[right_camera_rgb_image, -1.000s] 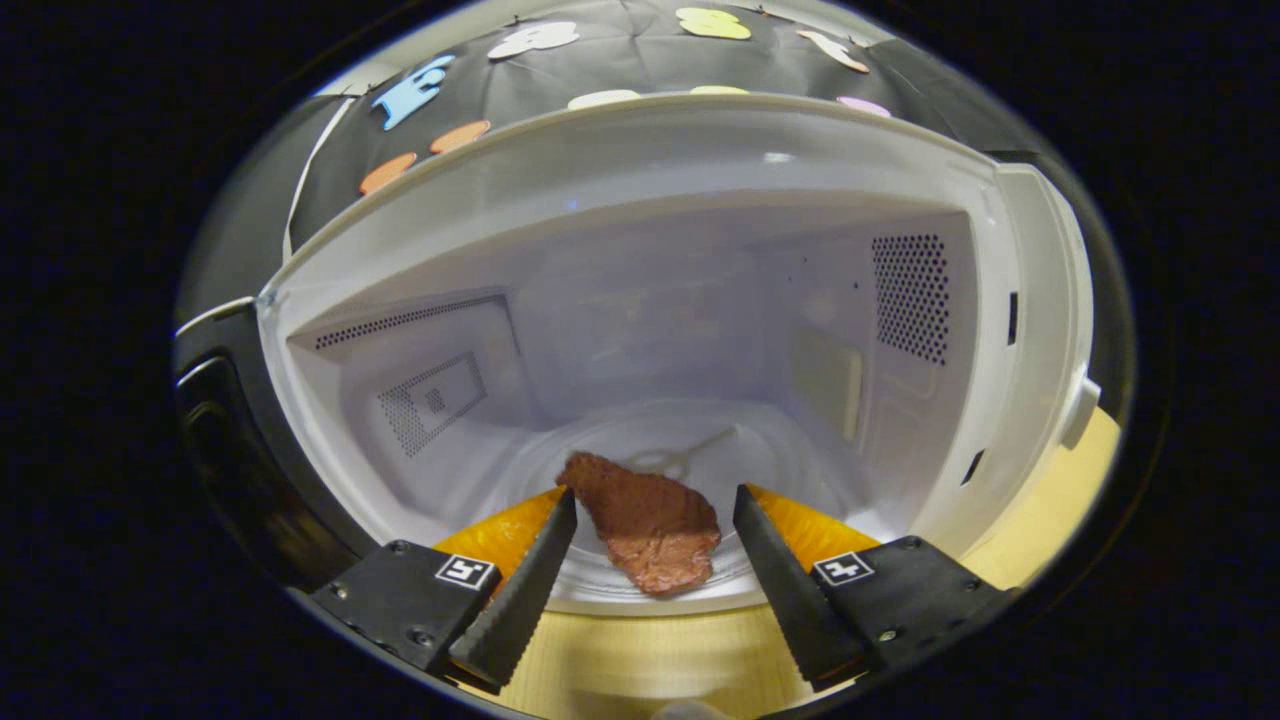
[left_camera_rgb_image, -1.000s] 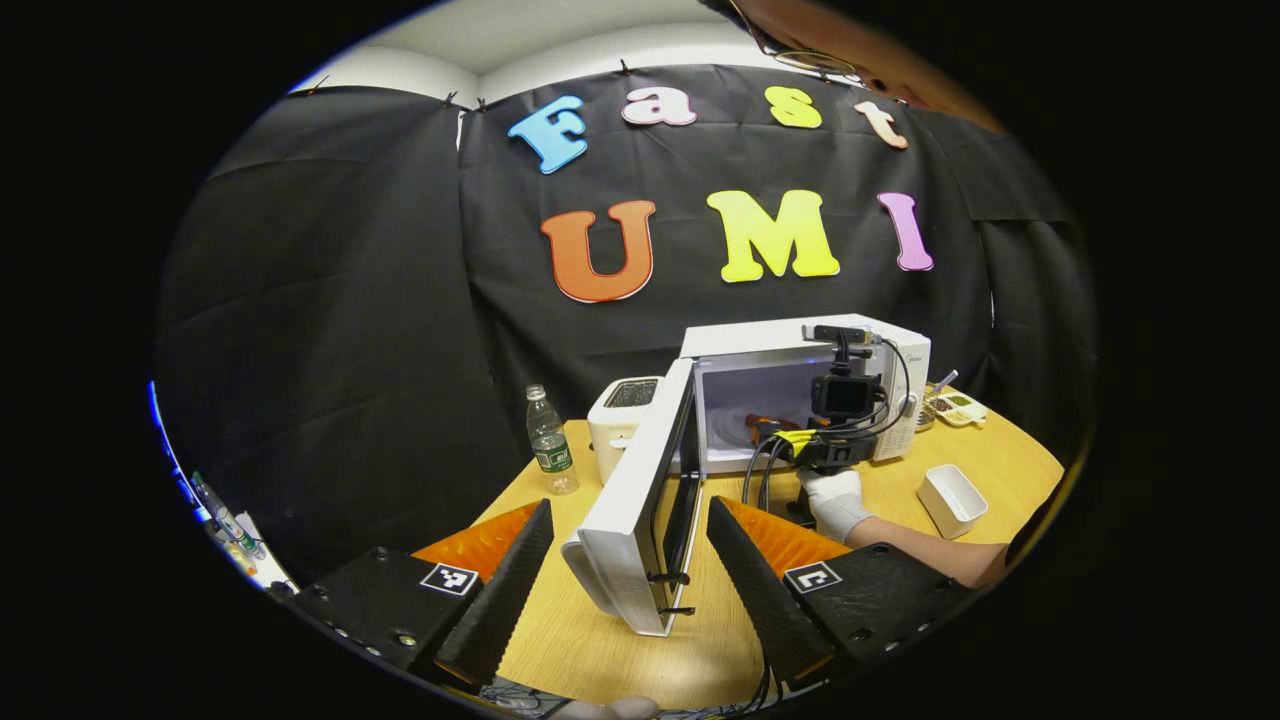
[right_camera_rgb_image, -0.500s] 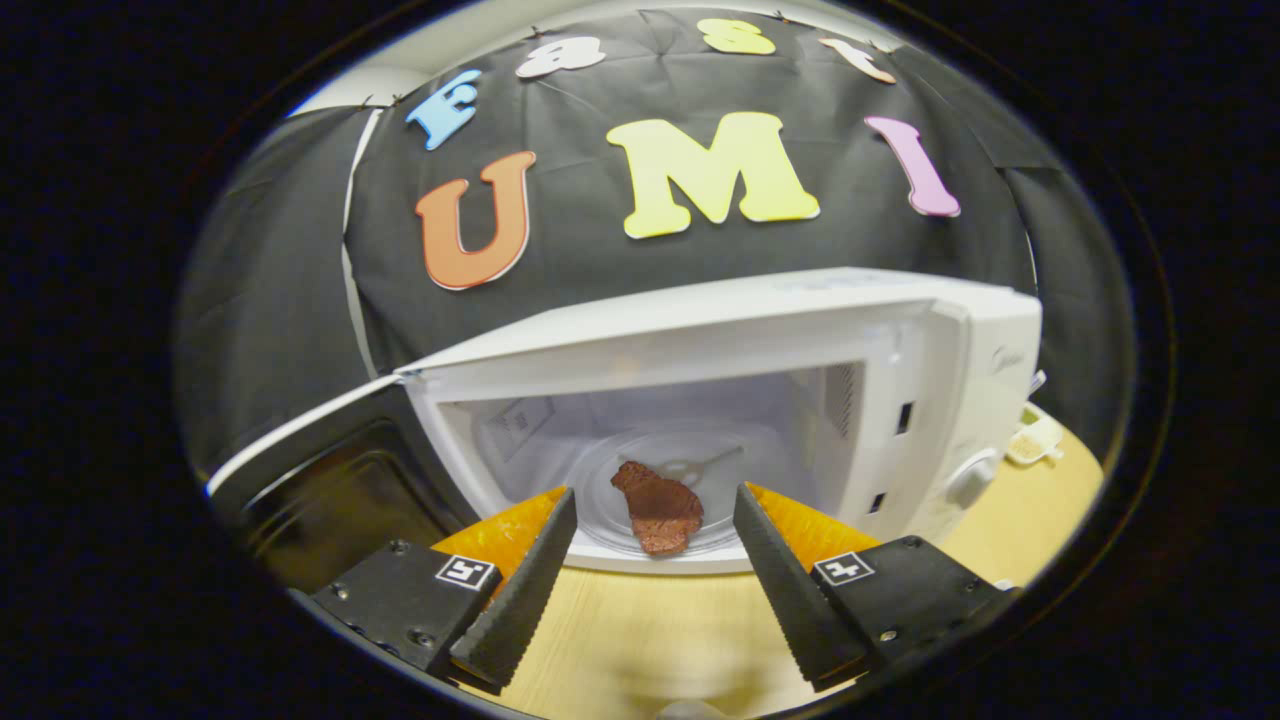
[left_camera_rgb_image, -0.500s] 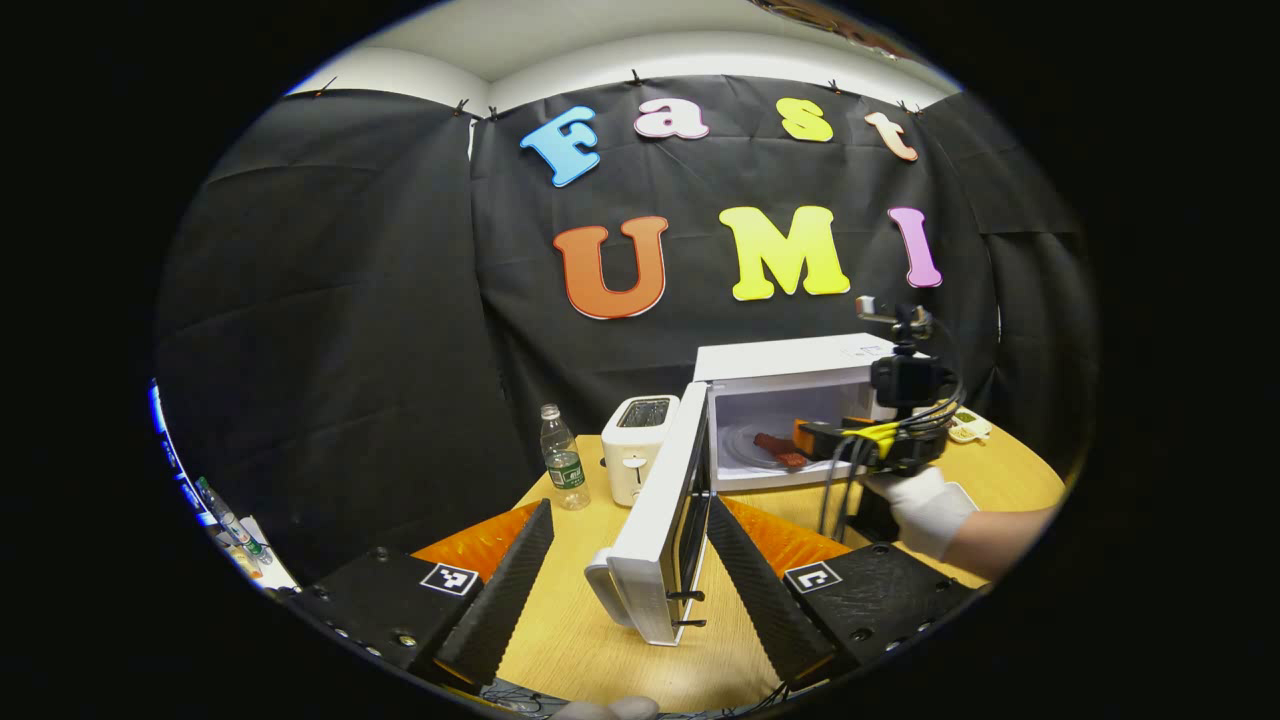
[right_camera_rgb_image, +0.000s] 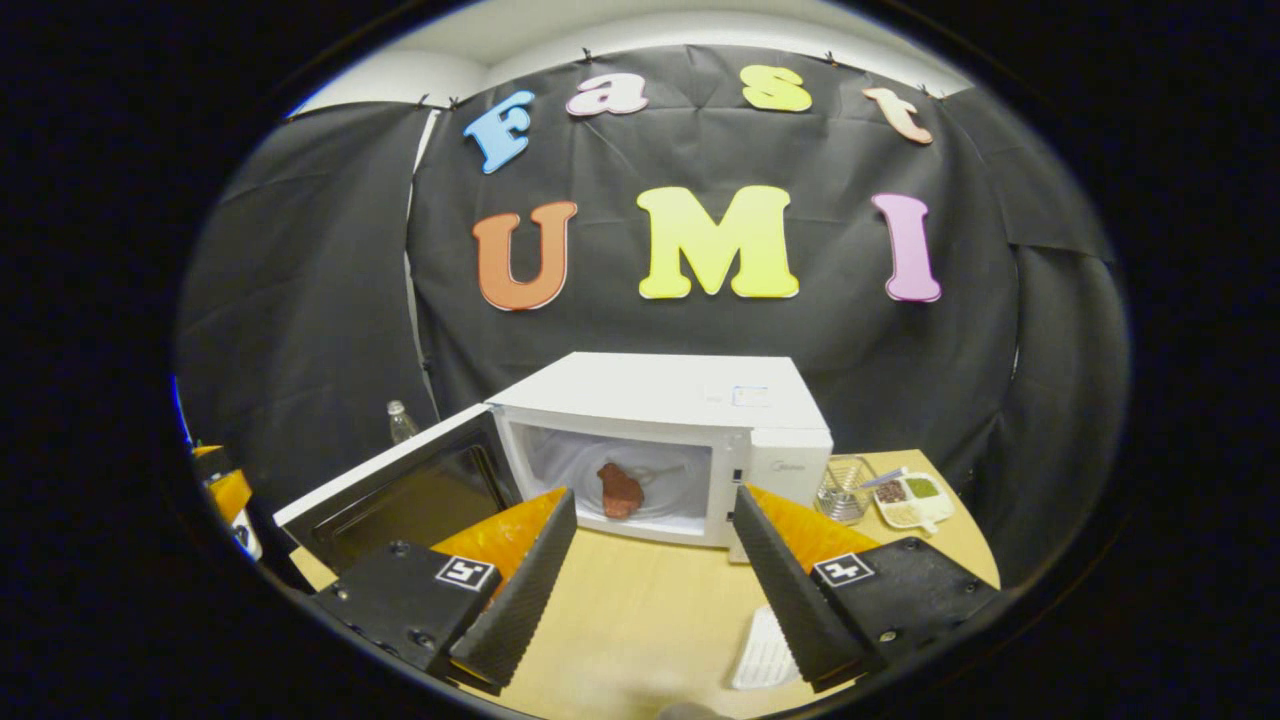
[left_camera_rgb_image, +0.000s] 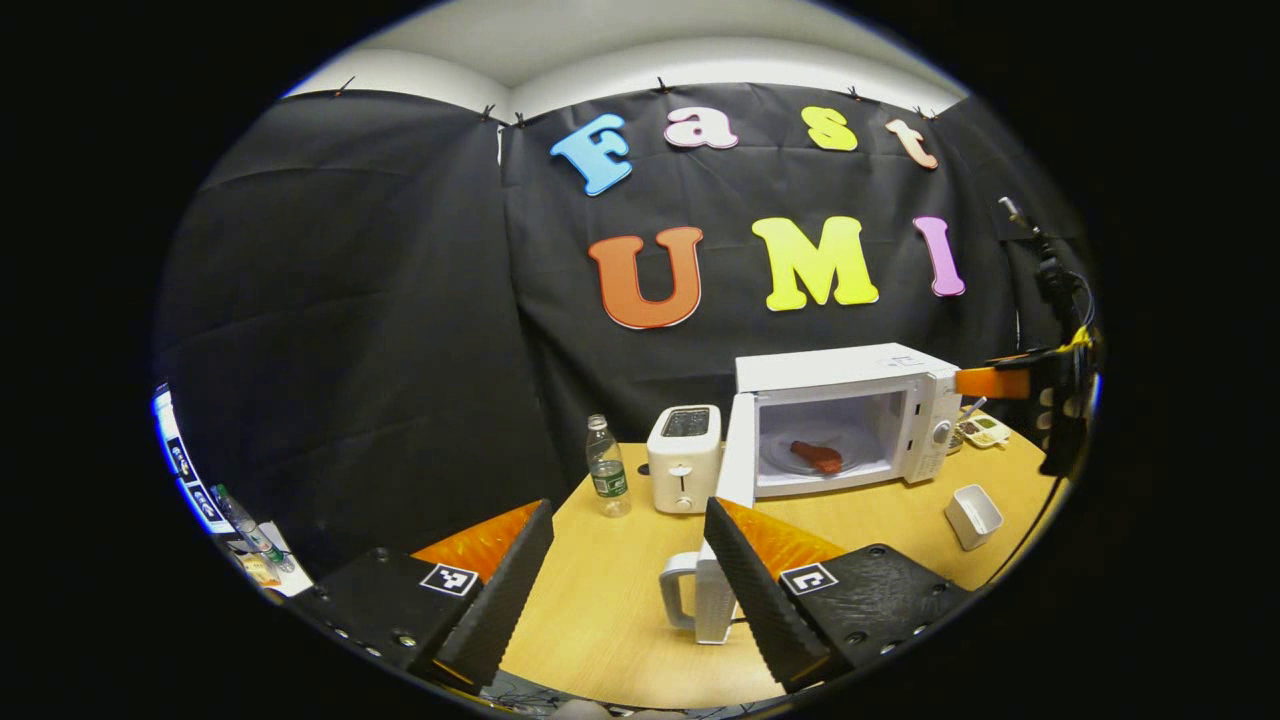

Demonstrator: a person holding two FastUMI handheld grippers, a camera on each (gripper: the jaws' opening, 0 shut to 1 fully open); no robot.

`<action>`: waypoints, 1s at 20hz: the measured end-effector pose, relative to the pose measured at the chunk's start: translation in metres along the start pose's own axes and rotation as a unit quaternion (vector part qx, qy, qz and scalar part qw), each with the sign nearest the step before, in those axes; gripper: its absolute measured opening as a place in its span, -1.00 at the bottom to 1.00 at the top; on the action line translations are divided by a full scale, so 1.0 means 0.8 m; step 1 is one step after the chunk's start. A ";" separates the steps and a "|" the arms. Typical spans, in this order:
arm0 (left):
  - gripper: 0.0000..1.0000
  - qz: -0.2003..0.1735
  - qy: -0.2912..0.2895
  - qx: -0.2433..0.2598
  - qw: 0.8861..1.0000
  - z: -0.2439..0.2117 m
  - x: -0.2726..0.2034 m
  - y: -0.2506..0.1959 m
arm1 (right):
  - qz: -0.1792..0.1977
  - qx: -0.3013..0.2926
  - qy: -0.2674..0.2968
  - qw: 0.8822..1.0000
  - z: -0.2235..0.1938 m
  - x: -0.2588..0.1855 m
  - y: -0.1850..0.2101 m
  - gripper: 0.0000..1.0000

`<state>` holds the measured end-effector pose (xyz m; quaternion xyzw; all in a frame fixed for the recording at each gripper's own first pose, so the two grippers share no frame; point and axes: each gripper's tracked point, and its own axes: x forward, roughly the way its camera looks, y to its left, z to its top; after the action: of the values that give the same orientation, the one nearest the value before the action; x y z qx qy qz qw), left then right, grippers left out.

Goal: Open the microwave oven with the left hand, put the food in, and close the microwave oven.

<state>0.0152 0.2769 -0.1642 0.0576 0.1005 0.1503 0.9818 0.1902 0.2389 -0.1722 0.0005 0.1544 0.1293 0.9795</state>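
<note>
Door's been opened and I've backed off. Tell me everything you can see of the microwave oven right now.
The microwave oven is a white box standing on the wooden table against the black wall. Its door, dark-windowed with a white handle, is swung wide open to its left. The pale cavity holds a round turntable with a brown piece of food lying on it. Knobs sit on the right panel. Nothing grips it.

A recording booth dressed as a kitchen corner: black cloth walls [left_camera_rgb_image: 350, 300] pinned up under a white ceiling. One wooden bench [left_camera_rgb_image: 620, 600] carries a microwave [left_camera_rgb_image: 840, 370], toaster [left_camera_rgb_image: 683, 445], water bottle [left_camera_rgb_image: 606, 480] and small dishes [right_camera_rgb_image: 905, 500]
</note>
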 end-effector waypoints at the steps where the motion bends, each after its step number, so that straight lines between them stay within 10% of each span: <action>1: 0.87 0.007 0.001 -0.004 1.000 -0.005 0.003 0.010 | 0.003 -0.001 0.004 1.000 0.002 -0.018 -0.006 0.82; 8: -0.65 -0.007 0.012 -0.042 0.999 -0.046 0.033 0.013 | -0.019 0.017 0.025 0.999 -0.004 -0.109 -0.049 0.83; 9: -0.55 -0.016 0.022 -0.052 0.998 -0.059 0.037 0.008 | -0.023 0.019 0.027 0.999 -0.006 -0.116 -0.053 0.83; 10: -0.99 -0.024 0.022 -0.057 0.998 -0.065 0.042 0.002 | -0.025 0.020 0.028 0.999 -0.007 -0.121 -0.056 0.83; 20: -1.00 -0.055 0.060 -0.041 0.996 -0.121 0.083 -0.025 | -0.046 0.047 0.027 0.997 0.000 -0.147 -0.086 1.00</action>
<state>0.0622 0.2864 -0.2733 0.0030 0.1557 0.1037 0.9823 0.1000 0.1423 -0.1395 0.0361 0.1864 0.0769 0.9788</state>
